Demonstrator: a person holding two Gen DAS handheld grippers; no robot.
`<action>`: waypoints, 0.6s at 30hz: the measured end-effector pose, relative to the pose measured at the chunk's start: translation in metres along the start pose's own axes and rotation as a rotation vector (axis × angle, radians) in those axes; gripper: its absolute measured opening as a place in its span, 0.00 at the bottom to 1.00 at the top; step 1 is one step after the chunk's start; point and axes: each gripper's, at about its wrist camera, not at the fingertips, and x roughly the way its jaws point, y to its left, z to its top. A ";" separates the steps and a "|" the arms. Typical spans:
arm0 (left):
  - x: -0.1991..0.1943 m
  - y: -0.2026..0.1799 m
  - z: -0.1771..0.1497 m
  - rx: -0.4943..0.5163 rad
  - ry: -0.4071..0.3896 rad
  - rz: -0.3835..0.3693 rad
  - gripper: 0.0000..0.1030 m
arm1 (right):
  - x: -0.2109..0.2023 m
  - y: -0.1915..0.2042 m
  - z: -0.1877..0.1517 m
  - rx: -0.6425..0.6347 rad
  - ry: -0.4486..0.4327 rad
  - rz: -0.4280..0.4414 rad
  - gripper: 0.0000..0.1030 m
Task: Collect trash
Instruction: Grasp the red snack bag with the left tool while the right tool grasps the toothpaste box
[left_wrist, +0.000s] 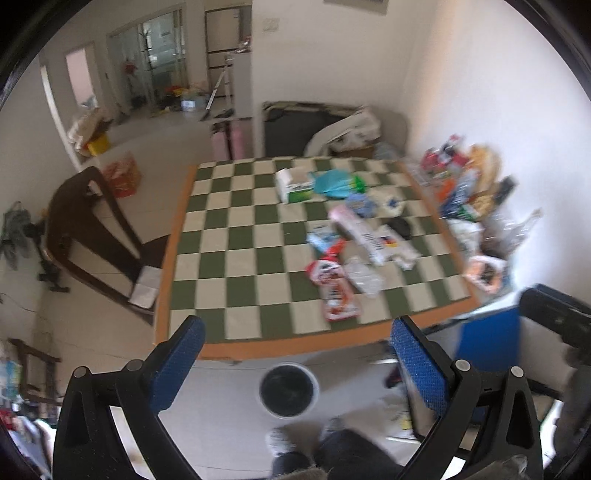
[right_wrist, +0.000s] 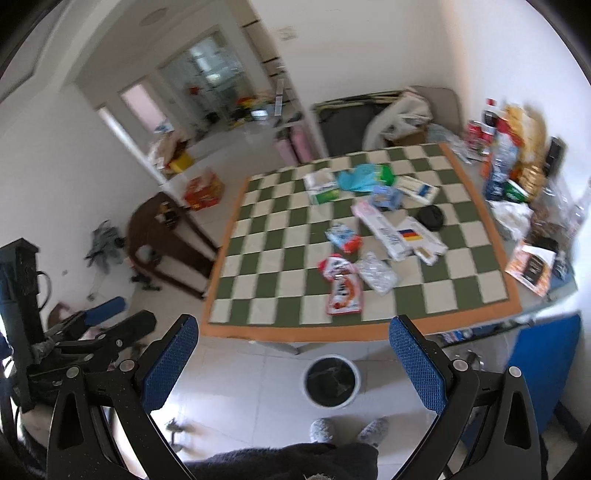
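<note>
Trash lies clustered right of centre on the checkered table (right_wrist: 258, 236); the red wrapper (right_wrist: 341, 286) is nearest, at twelve o'clock from the right gripper (right_wrist: 295, 365), long axis pointing away. Left gripper (left_wrist: 297, 362) sits slightly farther; both are released, empty. Bin (right_wrist: 331, 380) stands below the table's near edge; print is blurred, unreadable.

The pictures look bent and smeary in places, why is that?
Left wrist view: fisheye lens curves the table edge; the snacks by the wall smear with motion blur. Right wrist view: same curving, milder blur, bright wash on the wall; the bin stays fairly sharp.
</note>
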 end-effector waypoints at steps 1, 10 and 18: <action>0.017 0.001 0.003 -0.003 0.019 0.033 1.00 | 0.007 -0.003 0.002 0.008 0.005 -0.026 1.00; 0.209 -0.011 0.026 -0.128 0.344 0.144 1.00 | 0.168 -0.090 0.051 0.046 0.183 -0.236 0.82; 0.368 -0.054 0.016 -0.311 0.690 0.056 0.99 | 0.332 -0.170 0.108 0.013 0.400 -0.247 0.66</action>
